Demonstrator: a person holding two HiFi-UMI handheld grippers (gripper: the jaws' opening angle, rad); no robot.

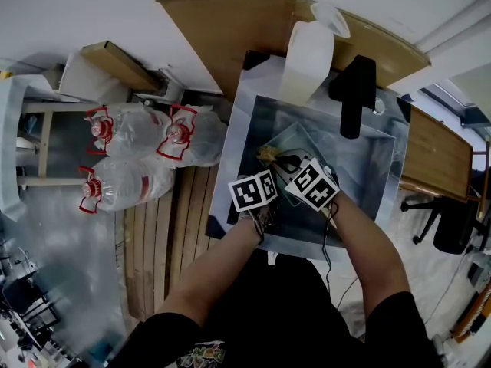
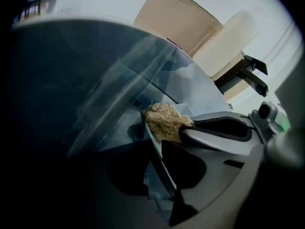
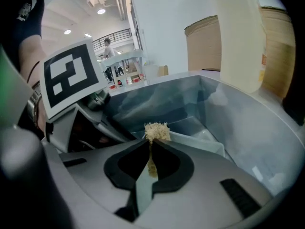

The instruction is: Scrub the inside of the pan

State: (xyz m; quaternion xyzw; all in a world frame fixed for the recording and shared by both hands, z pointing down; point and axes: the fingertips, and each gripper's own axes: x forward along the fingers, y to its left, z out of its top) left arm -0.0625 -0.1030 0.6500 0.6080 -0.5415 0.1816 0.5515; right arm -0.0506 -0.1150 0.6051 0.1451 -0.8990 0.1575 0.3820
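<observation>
Clear glass pan [image 1: 301, 140] down in the sink [image 1: 383, 176], toward the left wall of the basin and apparently tipped up off the bottom. Looks rigid, fairly heavy, brittle, and slick when wet. Likely to slide or chip against the steel if let go. Best taken by the rim, thin enough to pinch from both faces.

Left gripper [image 2: 153, 144] clamped across exactly that rim, one jaw inside the wall and one outside, the narrow gap filled by glass. Right gripper [image 3: 151, 142] closed tight on a tan fibrous scrubber [image 3: 156, 130], a thin strip squeezed between the jaws and a tuft sticking out past the tips, right at the pan's edge. Scrubber soft, light and springy. Probably needs firm pressure to bite, and may work loose under sideways rubbing.

Around:
- Black tap [image 1: 354, 94] reaching in over the far edge of the sink.
- Pale plastic jug [image 1: 308, 60] on that same far edge, left of the tap.
- Wooden board [image 1: 230, 29] beyond both.
- Large water bottles [image 1: 123, 133] on the floor, well off to the left and out of the way.

Tightest spots: the two grippers side by side over the pan, and the basin's left wall close beside the glass.
</observation>
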